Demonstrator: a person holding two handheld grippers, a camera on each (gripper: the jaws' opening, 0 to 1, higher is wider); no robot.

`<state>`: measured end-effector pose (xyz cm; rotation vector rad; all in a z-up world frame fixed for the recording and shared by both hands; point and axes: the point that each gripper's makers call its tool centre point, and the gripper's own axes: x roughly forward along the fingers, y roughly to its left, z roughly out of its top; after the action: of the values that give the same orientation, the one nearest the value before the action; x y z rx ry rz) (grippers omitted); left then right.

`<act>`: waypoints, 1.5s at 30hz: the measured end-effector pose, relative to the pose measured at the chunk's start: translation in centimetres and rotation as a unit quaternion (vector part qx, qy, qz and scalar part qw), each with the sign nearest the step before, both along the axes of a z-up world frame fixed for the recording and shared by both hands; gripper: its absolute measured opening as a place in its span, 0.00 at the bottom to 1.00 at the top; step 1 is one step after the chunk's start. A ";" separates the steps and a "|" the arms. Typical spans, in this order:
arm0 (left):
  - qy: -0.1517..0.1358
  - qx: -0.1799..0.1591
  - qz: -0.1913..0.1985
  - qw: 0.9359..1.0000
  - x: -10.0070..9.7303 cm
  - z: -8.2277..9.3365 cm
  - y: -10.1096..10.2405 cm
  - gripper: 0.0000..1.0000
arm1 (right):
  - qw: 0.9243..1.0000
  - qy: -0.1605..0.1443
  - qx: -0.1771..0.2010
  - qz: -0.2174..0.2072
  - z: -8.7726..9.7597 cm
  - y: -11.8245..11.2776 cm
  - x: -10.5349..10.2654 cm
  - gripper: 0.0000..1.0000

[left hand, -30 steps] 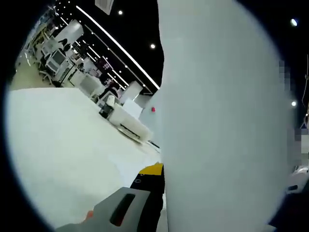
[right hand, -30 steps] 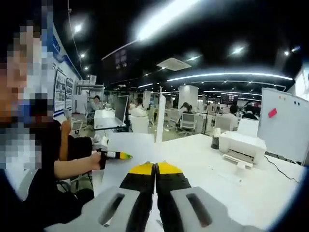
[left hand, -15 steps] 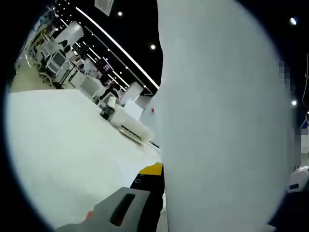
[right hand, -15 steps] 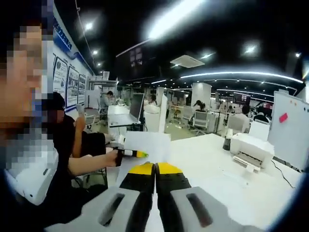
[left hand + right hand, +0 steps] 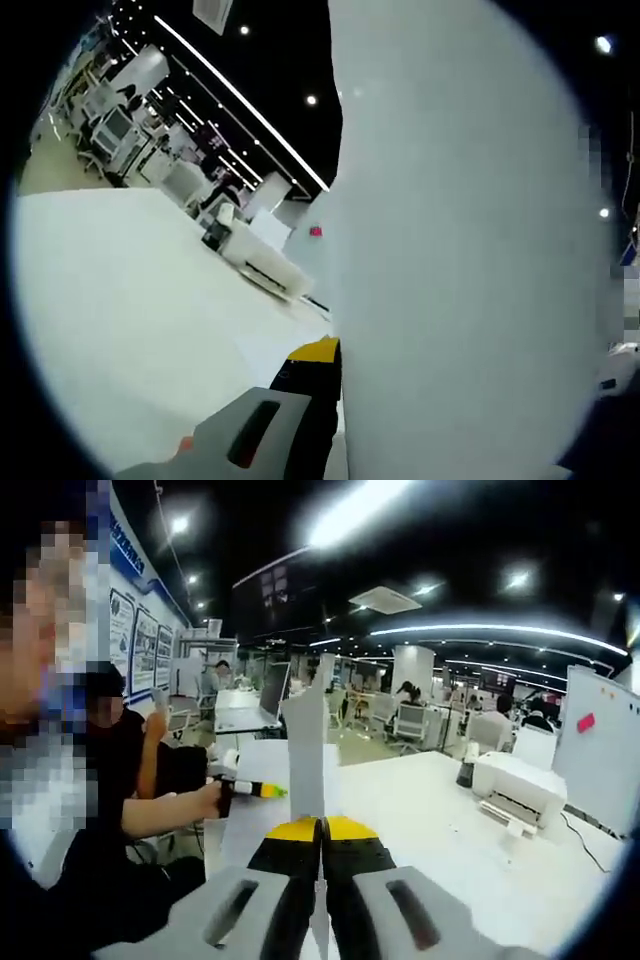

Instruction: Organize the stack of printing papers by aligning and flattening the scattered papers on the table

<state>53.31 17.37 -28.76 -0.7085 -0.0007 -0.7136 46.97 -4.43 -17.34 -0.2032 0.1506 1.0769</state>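
Note:
A stack of white printing papers (image 5: 450, 260) stands upright, close to the lens of the left gripper view. It hides one jaw of my left gripper (image 5: 334, 352), which is shut on the stack's lower edge; the yellow-tipped near jaw shows. In the right gripper view the papers (image 5: 306, 745) rise nearly edge-on from between the yellow tips of my right gripper (image 5: 321, 828), which is shut on them. The left gripper (image 5: 248, 789), held by a person's hand, grips the same papers from the left side. Both hold the stack above the white table (image 5: 420, 820).
A white printer (image 5: 510, 785) and a dark cup (image 5: 465, 771) stand on the table to the right, before a whiteboard (image 5: 600, 750). The printer (image 5: 262, 262) also sits at the table's (image 5: 120, 300) far side. A person sits close on the left.
In the right gripper view the papers have turned from showing their broad face to standing nearly edge-on. The hand with the left gripper sits slightly lower. The left gripper view is almost unchanged.

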 end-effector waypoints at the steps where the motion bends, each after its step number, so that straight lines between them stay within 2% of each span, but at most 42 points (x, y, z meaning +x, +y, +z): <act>1: -0.001 -0.001 -0.001 1.000 0.0 0.0 -0.1 0.06 | 1.000 0.003 0.001 -0.002 -0.2 0.1 0.4 0.00; 5: -0.004 0.006 -0.006 1.000 -0.3 0.1 -0.5 0.06 | 1.000 0.022 0.006 -0.007 -1.4 0.9 2.2 0.00; 11: -0.012 0.012 -0.013 1.000 -0.7 0.2 -1.1 0.06 | 0.999 0.026 -0.009 -0.019 -2.9 2.6 4.6 0.00; 17: -0.008 0.024 -0.006 1.000 -0.6 -0.3 -0.9 0.06 | 1.000 0.012 -0.028 0.006 -2.5 3.6 3.2 0.00; 22: -0.003 0.029 -0.002 1.000 -0.3 -0.8 -0.4 0.06 | 0.999 0.025 -0.005 0.036 -1.2 3.8 1.7 0.00; 26: -0.001 0.027 -0.008 1.000 -0.4 -0.9 -0.6 0.06 | 0.999 0.035 0.002 0.038 -1.3 3.7 2.2 0.00; 29: -0.001 0.028 -0.008 1.000 -0.3 -1.0 -0.7 0.06 | 0.996 0.065 0.031 0.061 -0.7 4.0 2.1 0.00; 32: -0.003 0.029 -0.006 1.000 -0.3 -1.0 -0.6 0.06 | 0.993 0.089 0.042 0.067 -0.8 4.1 2.9 0.00; 36: -0.005 0.031 -0.007 0.999 -0.3 -0.9 -0.8 0.06 | 0.986 0.137 0.061 0.068 -1.8 4.2 5.1 0.00; 40: -0.008 0.033 -0.010 0.999 -0.4 -0.8 -1.0 0.06 | 0.983 0.156 0.062 0.070 -3.0 4.3 6.9 0.00; 45: -0.007 0.034 -0.010 0.999 -0.4 -1.0 -0.9 0.06 | 0.977 0.174 0.082 0.090 -4.3 5.0 7.7 0.00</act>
<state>52.95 16.49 -29.75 -0.6385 0.0180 -0.7349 54.62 0.60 -21.59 0.1246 0.3611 1.2934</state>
